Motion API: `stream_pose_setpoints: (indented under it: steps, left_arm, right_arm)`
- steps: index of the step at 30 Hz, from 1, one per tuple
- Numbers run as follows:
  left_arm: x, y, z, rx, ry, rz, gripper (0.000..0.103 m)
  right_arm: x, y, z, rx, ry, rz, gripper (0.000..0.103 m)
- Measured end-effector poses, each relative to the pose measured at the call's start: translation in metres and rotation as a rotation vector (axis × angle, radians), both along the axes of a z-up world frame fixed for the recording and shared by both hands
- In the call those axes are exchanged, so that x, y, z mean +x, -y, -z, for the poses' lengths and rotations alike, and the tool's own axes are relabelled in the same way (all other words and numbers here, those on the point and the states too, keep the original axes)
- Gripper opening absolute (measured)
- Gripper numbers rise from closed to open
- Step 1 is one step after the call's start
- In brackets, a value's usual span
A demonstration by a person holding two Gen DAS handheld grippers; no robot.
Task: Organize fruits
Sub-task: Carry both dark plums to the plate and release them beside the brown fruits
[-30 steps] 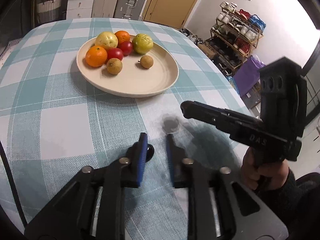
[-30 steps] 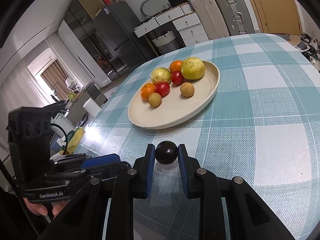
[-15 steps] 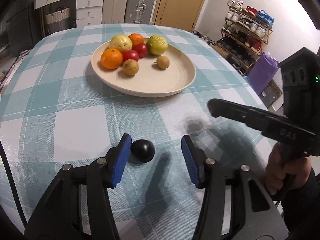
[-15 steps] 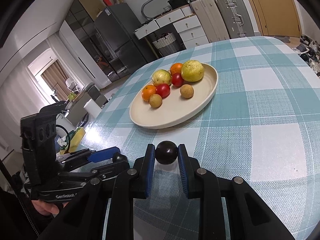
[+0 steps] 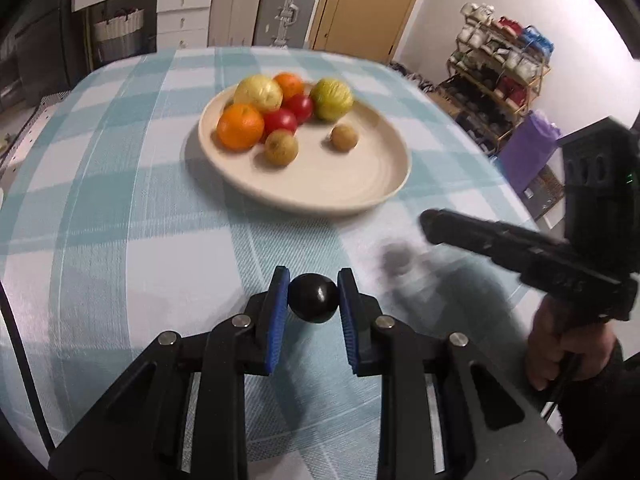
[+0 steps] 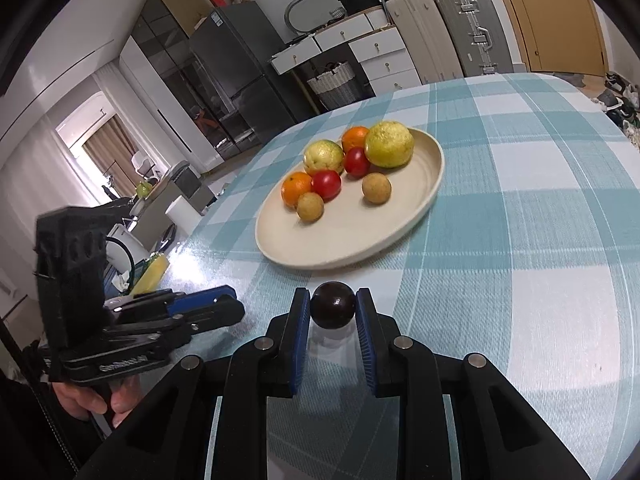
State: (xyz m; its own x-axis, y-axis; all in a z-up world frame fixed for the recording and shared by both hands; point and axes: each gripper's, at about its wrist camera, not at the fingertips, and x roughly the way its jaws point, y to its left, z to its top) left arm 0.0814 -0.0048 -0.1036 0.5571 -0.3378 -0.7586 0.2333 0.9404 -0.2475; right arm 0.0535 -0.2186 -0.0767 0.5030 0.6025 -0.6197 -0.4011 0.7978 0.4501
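Note:
A cream plate [image 5: 360,204] [image 6: 340,260] on the checked tablecloth holds two oranges, two red fruits, two yellow-green citrus and two small brown fruits. My left gripper [image 5: 313,277] is shut on a small dark round fruit [image 5: 314,300], low over the cloth in front of the plate. My right gripper [image 6: 333,294] is shut on a second dark round fruit [image 6: 333,306], also short of the plate's near rim. In the left wrist view the right gripper [image 5: 520,248] hovers at the right, held by a hand [image 5: 560,344]. The left gripper [image 6: 160,320] shows at the lower left of the right wrist view.
The round table carries a teal and white checked cloth [image 5: 120,200]. Drawers and suitcases [image 5: 280,8] stand behind it, and a shoe rack [image 5: 500,64] is at the right. A fridge [image 6: 232,72] and a cluttered side surface [image 6: 160,216] lie beyond the table's left edge.
My left gripper opened around the dark fruit on the cloth, then shut on it, and moved nearer the plate. The right gripper kept its fruit and barely moved.

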Motion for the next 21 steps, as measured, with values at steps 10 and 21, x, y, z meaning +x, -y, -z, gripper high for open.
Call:
stream_pose_setpoints:
  steps: [10, 21]
  left_arm:
    - [0.046, 0.002, -0.031, -0.046, 0.050, 0.007, 0.022]
    - [0.113, 0.017, -0.022, -0.141, 0.023, 0.026, 0.022]
  right_arm:
    - [0.039, -0.013, -0.022, 0.022, 0.033, -0.023, 0.024]
    - [0.109, -0.020, -0.032, 0.003, 0.034, -0.038, 0.024]
